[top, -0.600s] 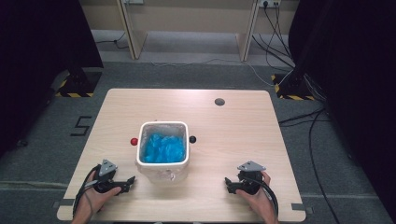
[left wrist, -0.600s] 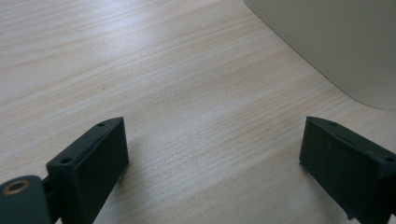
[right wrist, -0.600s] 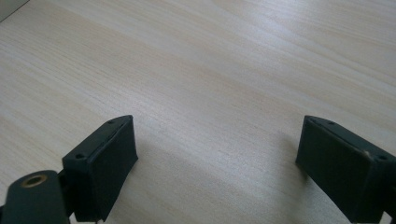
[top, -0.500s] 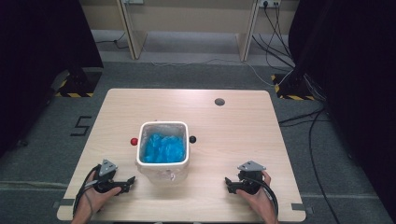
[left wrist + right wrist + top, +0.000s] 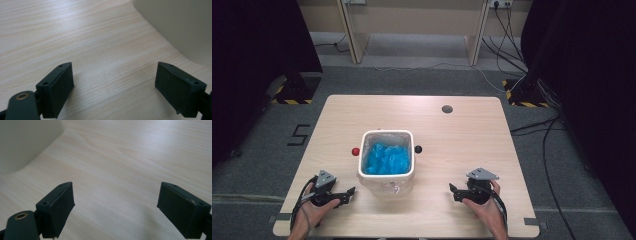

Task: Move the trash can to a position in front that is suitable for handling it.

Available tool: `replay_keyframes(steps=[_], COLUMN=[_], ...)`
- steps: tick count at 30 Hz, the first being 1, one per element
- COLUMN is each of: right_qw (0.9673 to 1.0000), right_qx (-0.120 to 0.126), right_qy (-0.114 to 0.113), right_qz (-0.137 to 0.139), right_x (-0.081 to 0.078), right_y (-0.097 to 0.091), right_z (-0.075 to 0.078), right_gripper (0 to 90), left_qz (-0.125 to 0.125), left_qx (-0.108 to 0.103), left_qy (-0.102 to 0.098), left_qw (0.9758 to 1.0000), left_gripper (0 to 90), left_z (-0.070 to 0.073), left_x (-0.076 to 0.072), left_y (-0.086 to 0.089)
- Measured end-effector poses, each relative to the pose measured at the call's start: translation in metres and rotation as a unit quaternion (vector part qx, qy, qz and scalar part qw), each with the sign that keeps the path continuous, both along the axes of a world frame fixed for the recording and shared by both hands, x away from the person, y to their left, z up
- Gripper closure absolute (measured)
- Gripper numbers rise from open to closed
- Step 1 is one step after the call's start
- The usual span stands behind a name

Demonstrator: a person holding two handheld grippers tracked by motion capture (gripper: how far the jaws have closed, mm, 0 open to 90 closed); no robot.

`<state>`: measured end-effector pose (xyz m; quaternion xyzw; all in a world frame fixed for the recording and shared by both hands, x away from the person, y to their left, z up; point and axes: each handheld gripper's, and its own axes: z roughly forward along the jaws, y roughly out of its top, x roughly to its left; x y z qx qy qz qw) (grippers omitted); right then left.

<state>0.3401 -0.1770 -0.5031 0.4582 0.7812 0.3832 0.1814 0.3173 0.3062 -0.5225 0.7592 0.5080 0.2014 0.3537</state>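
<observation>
Lab or test room, I'd say: my wooden table (image 5: pixel 472 150) stands on grey carpet (image 5: pixel 412 80), black curtains (image 5: pixel 257 50) on both sides, hazard-striped stand bases (image 5: pixel 292 95), loose cables (image 5: pixel 507 30) running to wall sockets (image 5: pixel 499 4).

Left gripper (image 5: pixel 113 82) fingers spread over bare table (image 5: pixel 100 37) beside white bin (image 5: pixel 180 25)

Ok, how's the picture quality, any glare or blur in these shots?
High view: evenly lit, sharp, dark at both sides. Left gripper view: soft glare on the table, white bin blurred. Right gripper view: pale sheen across the wood, bin a soft blur, gripper crisp.
</observation>
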Motion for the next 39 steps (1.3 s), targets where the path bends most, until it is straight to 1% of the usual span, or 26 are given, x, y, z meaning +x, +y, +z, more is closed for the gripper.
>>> replay_keyframes(steps=[1,3,6,7,8,10,12,13,14,16,18,19,20,22,24,26,27,28,29,31,32,33,34,36,37,39], right_qw=[1.0000,0.9997,0.9991,0.9987,0.9984,0.9980,0.9980,0.9979,0.9978,0.9973,0.9970,0.9966,0.9966,0.9954,0.9928,0.9914,0.9914,0.9914,0.9919,0.9922,0.9921,0.9920,0.9920,0.9923,0.9923,0.9928], right_qx=[0.008,0.020,0.040,0.047,0.054,0.059,0.058,0.056,0.058,0.063,0.066,0.072,0.072,0.085,0.112,0.119,0.119,0.118,0.115,0.114,0.115,0.120,0.120,0.120,0.120,0.118], right_qy=[-0.004,-0.010,-0.013,-0.015,-0.014,-0.016,-0.019,-0.023,-0.022,-0.024,-0.023,-0.019,-0.019,-0.011,0.007,0.011,0.012,0.011,0.008,0.007,0.008,0.008,0.008,0.007,0.007,0.005], right_qz=[0.000,0.004,0.006,0.011,0.013,0.016,0.019,0.026,0.026,0.031,0.033,0.037,0.037,0.041,0.044,0.052,0.054,0.055,0.053,0.051,0.049,0.040,0.040,0.028,0.028,0.020], right_x=[0.002,0.006,0.012,0.015,0.018,0.024,0.026,0.032,0.034,0.037,0.039,0.042,0.042,0.046,0.049,0.051,0.052,0.051,0.051,0.051,0.050,0.049,0.049,0.047,0.047,0.044], right_y=[0.002,0.007,0.017,0.021,0.025,0.034,0.038,0.047,0.050,0.056,0.059,0.064,0.064,0.073,0.079,0.084,0.086,0.086,0.084,0.081,0.078,0.070,0.070,0.058,0.058,0.050], right_z=[0.001,0.005,0.010,0.012,0.013,0.015,0.015,0.016,0.016,0.017,0.017,0.017,0.017,0.016,0.014,0.013,0.012,0.012,0.012,0.013,0.014,0.015,0.015,0.016,0.016,0.017], right_gripper=[14.0,14.1,14.8,15.2,15.7,15.9,15.9,16.3,16.4,16.4,16.4,16.5,16.5,16.6,16.6,16.6,16.6,18.1,18.1,18.2,18.2,18.5,18.5,22.0,22.0,22.3], left_qz=[0.004,0.009,0.008,0.012,0.012,0.011,0.007,0.005,0.006,0.005,0.005,0.004,0.004,0.003,-0.001,-0.003,-0.004,-0.004,-0.005,-0.006,-0.008,-0.013,-0.013,-0.022,-0.022,-0.027], left_qx=[-0.014,-0.030,-0.047,-0.064,-0.064,-0.073,-0.071,-0.073,-0.077,-0.074,-0.077,-0.084,-0.084,-0.074,-0.066,-0.067,-0.069,-0.069,-0.058,-0.059,-0.058,-0.060,-0.060,-0.056,-0.056,-0.054], left_qy=[0.002,0.004,-0.016,-0.028,-0.028,-0.039,-0.044,-0.044,-0.043,-0.046,-0.047,-0.045,-0.045,-0.049,-0.052,-0.050,-0.050,-0.050,-0.051,-0.051,-0.050,-0.050,-0.050,-0.053,-0.053,-0.055], left_qw=[0.9999,0.9995,0.9987,0.9975,0.9975,0.9965,0.9965,0.9964,0.9961,0.9961,0.9959,0.9954,0.9954,0.9961,0.9965,0.9965,0.9964,0.9964,0.9970,0.9969,0.9970,0.9969,0.9969,0.9968,0.9968,0.9967], left_gripper=[14.7,14.7,14.7,14.7,14.7,14.7,14.7,14.7,14.7,14.7,14.7,14.7,14.7,15.5,15.5,15.5,15.5,16.4,17.2,17.6,17.6,18.0,18.8,19.0,19.1,19.1], left_z=[0.001,0.005,0.014,0.022,0.022,0.027,0.031,0.032,0.034,0.036,0.037,0.038,0.038,0.039,0.040,0.040,0.040,0.040,0.041,0.041,0.042,0.042,0.042,0.042,0.042,0.043], left_x=[0.000,0.000,0.002,0.005,0.005,0.007,0.011,0.013,0.017,0.021,0.023,0.026,0.026,0.029,0.030,0.030,0.032,0.032,0.034,0.035,0.037,0.039,0.039,0.043,0.043,0.045], left_y=[0.000,-0.001,-0.004,-0.007,-0.007,-0.010,-0.014,-0.016,-0.018,-0.020,-0.022,-0.024,-0.024,-0.029,-0.032,-0.034,-0.040,-0.040,-0.046,-0.050,-0.053,-0.062,-0.062,-0.075,-0.075,-0.083])
